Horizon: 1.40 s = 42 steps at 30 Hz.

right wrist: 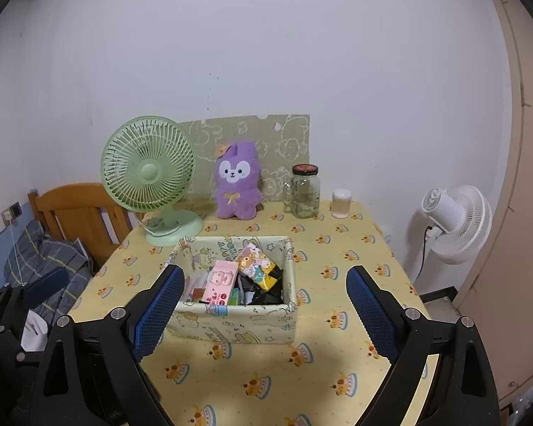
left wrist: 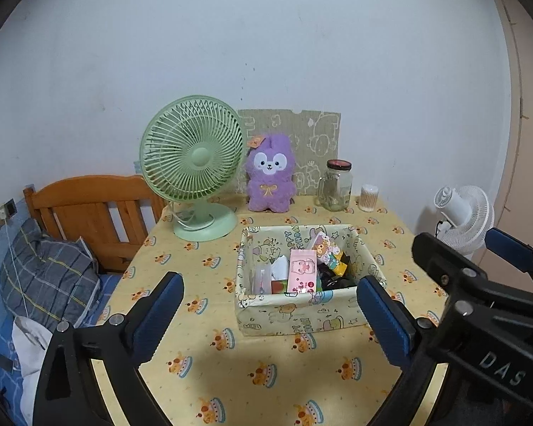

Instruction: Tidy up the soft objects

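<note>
Purple plush rabbit (right wrist: 236, 186) sits upright at the back of the table (right wrist: 355, 248), above centre in the right wrist view, between the green fan (right wrist: 147, 174) and the glass jar (right wrist: 305, 191), leaning on a patterned board. The fabric box (right wrist: 231, 323) at centre already holds packets (whether any are soft is unclear). The left gripper (left wrist: 270, 305) and the right gripper (right wrist: 264, 305) both stand spread wide and empty, low in their frames. Judging by this, the box looks packed, and the plush may be either placed or untouched.
</note>
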### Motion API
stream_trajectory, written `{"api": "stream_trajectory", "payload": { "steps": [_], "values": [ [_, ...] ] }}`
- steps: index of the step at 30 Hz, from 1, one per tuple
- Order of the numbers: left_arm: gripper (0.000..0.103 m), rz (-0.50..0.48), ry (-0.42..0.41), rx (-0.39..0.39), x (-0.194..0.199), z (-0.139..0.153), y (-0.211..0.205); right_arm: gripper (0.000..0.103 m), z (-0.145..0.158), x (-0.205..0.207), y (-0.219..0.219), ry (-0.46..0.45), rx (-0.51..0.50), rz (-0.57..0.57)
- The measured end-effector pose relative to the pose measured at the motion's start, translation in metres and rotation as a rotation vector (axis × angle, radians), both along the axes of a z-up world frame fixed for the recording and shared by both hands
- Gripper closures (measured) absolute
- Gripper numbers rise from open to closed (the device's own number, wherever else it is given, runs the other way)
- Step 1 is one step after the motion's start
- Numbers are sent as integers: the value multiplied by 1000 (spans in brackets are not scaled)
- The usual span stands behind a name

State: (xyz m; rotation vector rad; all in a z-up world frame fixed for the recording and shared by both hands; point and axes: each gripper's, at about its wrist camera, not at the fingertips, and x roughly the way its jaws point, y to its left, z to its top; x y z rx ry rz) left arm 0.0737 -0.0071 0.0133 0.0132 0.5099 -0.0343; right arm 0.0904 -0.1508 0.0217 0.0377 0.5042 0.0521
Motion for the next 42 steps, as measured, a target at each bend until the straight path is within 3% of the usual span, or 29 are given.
{"api": "stream_trajectory", "payload": {
  "steps": [18, 42],
  "values": [
    [0, 13, -53, -5, -48, 5, 7, 9, 8, -54, -24, -47, 5, -45],
    [0, 21, -59, -6, -60, 7, 9, 9, 10, -67, -28, -62, 14, -44]
  ]
}}
